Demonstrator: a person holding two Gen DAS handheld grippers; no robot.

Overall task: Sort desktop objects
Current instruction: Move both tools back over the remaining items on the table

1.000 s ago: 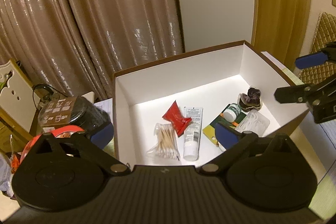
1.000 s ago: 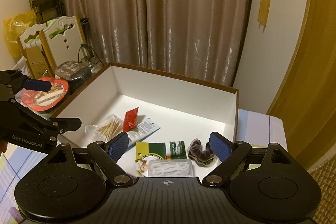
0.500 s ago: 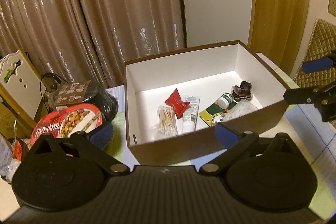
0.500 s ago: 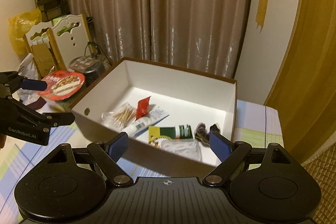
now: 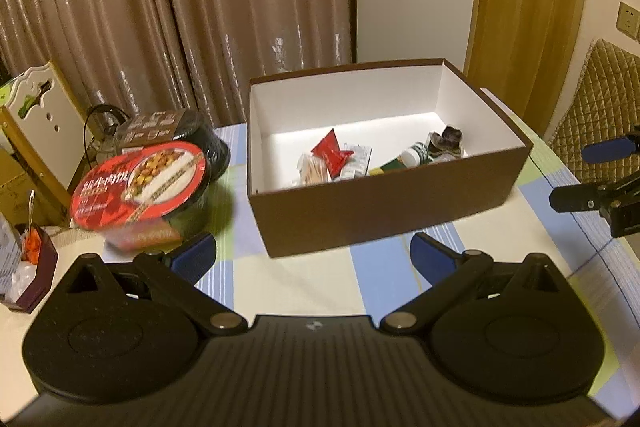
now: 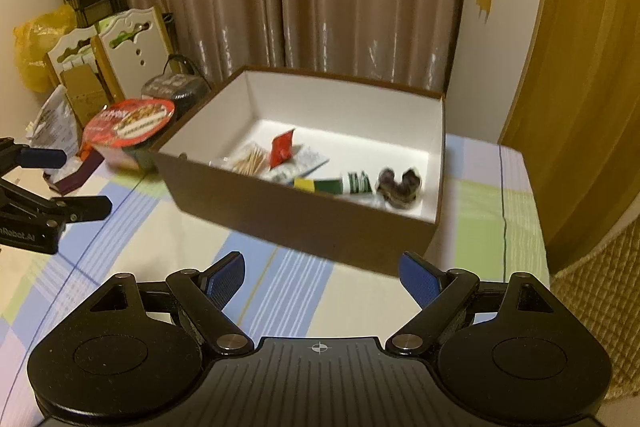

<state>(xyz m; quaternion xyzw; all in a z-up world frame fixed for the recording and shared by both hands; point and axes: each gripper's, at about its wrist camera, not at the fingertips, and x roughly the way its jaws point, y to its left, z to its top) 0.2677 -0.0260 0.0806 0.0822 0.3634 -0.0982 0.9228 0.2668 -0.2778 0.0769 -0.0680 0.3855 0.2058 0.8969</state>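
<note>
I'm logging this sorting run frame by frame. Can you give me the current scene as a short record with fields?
surface: table with a checked cloth
container: brown box, open top, white inside
in the box: red sachet, cotton swabs, white tube, green tube, dark hair clip
outside the box: red-lidded bowl, to its left
left gripper: open, holds nothing
right gripper: open, holds nothing

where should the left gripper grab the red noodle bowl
Across the body just under the lid rim, coming in level from the near side. The red noodle bowl is round and tapers downward, its lid is flat film, and the left gripper is open wide nearby.
</note>
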